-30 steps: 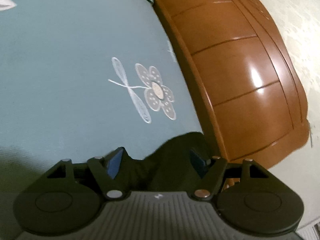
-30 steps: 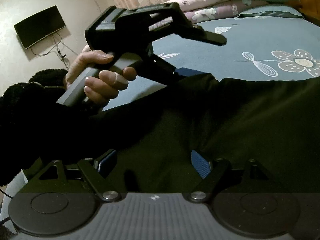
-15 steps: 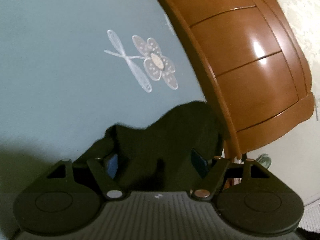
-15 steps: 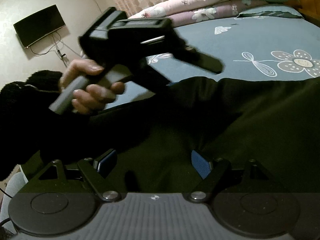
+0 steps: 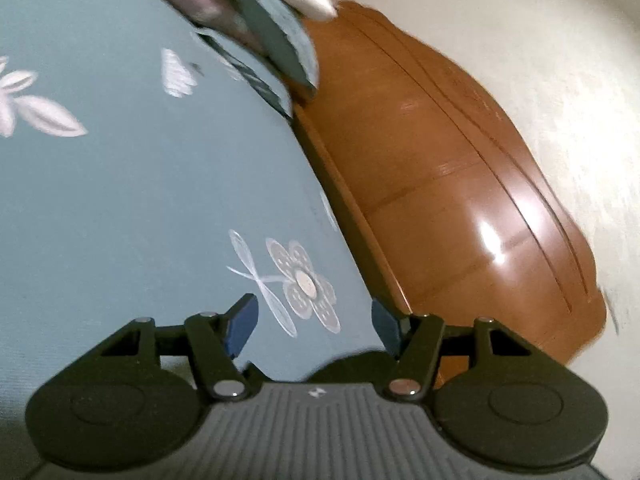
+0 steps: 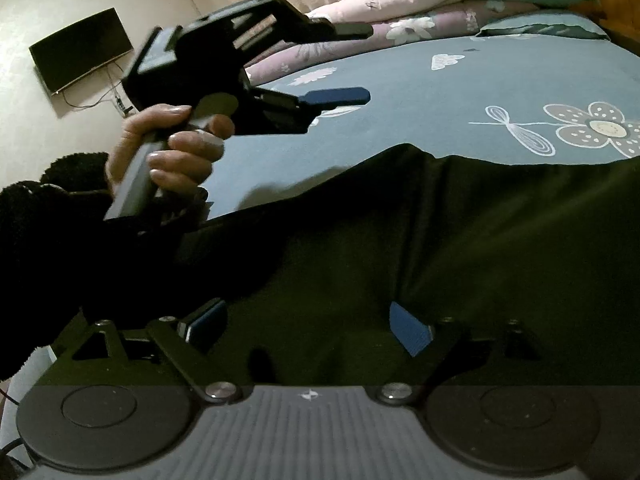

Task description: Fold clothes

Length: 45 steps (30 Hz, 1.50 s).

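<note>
The left claw (image 6: 340, 64) has let go: a moment ago dark cloth sat between its pads, and now it hangs empty and parted above the bed (image 5: 140, 200), though the jaws have just been narrowing. The dark garment (image 6: 400, 240) lies spread on the bed's near edge. The right claw (image 6: 308, 326) hovers over it, jaws just widened, pinching nothing. A fresh grab probably comes next.

Left gripper (image 6: 366, 62) lifts clear of the dark garment (image 6: 400, 248), jaws closing a little with nothing between them; right gripper (image 6: 308, 326) jaws opening wider over the cloth.
</note>
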Available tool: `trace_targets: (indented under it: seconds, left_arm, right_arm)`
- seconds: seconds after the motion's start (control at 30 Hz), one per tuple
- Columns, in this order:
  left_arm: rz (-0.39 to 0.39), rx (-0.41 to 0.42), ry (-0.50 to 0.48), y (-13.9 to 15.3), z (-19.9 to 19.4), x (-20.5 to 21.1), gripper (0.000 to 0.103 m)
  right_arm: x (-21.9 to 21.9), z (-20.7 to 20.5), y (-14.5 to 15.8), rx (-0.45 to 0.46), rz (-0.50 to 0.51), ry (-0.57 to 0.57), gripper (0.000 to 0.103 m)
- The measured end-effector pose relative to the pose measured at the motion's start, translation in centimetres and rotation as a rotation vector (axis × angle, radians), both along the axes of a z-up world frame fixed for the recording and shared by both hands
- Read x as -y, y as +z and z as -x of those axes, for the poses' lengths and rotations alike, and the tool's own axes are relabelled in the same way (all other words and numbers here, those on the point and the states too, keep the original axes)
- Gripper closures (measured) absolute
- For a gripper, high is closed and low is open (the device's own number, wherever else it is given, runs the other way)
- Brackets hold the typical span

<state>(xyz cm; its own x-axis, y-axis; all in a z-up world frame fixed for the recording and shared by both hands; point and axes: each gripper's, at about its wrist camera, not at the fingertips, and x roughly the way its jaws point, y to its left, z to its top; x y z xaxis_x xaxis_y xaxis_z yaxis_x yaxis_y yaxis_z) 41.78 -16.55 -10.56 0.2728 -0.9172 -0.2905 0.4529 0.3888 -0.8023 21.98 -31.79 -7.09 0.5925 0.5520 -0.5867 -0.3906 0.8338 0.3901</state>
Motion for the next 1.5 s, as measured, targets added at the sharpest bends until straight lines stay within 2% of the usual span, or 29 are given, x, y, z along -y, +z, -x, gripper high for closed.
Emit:
trace_targets:
  seconds: [0.07,0.17,0.23,0.3,0.4,0.47,0.5,0.57,0.63,0.73,0.8,0.83,0.87,0.93,1.0,1.1,1.23,1.33,1.43,1.5]
  left_arm:
    - [-0.009,-0.002,-0.099,0.1,0.5,1.2,0.039]
    - [-0.068,-0.035,-0.178,-1.2,0.9,2.1,0.039]
    - [-0.161,-0.036,-0.15,-2.4,0.6,2.6,0.039]
    - [-0.227,0.0,-0.117,-3.1,0.3,2.7,0.05]
    - [-0.247,0.009,-0.012,-2.6,-0.5,2.0,0.05]
    - [-0.231,0.021,-0.008,-1.7,-0.7,1.6,0.05]
    - [-0.214,0.027,-0.019,-1.2,-0.7,1.5,0.05]
    - [-0.198,0.062,-0.061,-0.1,0.4,1.6,0.043]
    - [-0.185,0.064,-0.139,0.3,1.4,2.9,0.04]
    - [-0.224,0.038,-0.207,-0.2,2.5,3.7,0.039]
    - [-0.28,0.034,-0.159,-1.0,2.7,4.4,0.04]
    - [-0.306,0.035,-0.118,-1.4,2.6,4.5,0.049]
    - [-0.299,0.029,-0.086,-1.6,2.4,4.3,0.052]
    - [-0.286,0.02,-0.056,-1.7,2.3,4.0,0.051]
    - [-0.312,0.042,-0.054,-1.3,2.6,4.1,0.051]
    - [-0.351,0.045,-0.037,-1.0,2.7,4.8,0.051]
    - [-0.386,0.052,-0.019,-0.8,3.4,4.7,0.055]
    - [-0.382,0.022,0.013,-0.8,3.2,4.6,0.056]
    - [-0.418,0.031,0.025,0.4,3.8,5.5,0.055]
    - [-0.366,0.052,-0.017,1.8,4.7,6.2,0.053]
  right_arm:
    - [0.2,0.0,0.0,0.003,-0.002,-0.005,0.012]
    - [0.5,0.3,0.2,0.02,0.005,-0.016,0.01]
    - [0.6,0.3,0.4,0.033,0.007,-0.022,0.009]
    - [0.8,0.5,0.7,0.058,0.009,-0.035,0.008]
    - [1.4,0.7,1.1,0.088,-0.017,-0.054,0.008]
    - [1.9,0.7,1.2,0.092,-0.034,-0.066,0.008]
    - [2.0,0.7,1.3,0.095,-0.035,-0.071,0.008]
    - [2.2,0.7,1.3,0.102,-0.038,-0.077,0.008]
    - [2.1,0.6,1.4,0.106,-0.04,-0.078,0.007]
    - [2.3,0.5,1.4,0.111,-0.028,-0.104,0.006]
    - [3.0,0.1,1.4,0.12,-0.022,-0.164,0.006]
    - [3.5,0.0,1.4,0.128,-0.017,-0.211,0.006]
    - [4.2,-0.1,1.4,0.135,0.0,-0.277,0.006]
    - [5.5,-0.3,1.2,0.136,0.046,-0.411,0.0]
    - [6.8,-1.0,0.5,0.07,0.073,-0.486,0.0]
    - [7.4,-1.3,0.2,0.05,0.063,-0.49,0.0]
    - [7.8,-0.1,0.0,0.053,0.105,-0.486,0.0]
    - [8.9,1.7,0.2,0.068,0.133,-0.535,0.0]
    - [10.3,3.3,0.5,0.111,0.132,-0.589,0.0]
    - [10.9,4.1,0.7,0.144,0.129,-0.602,0.0]
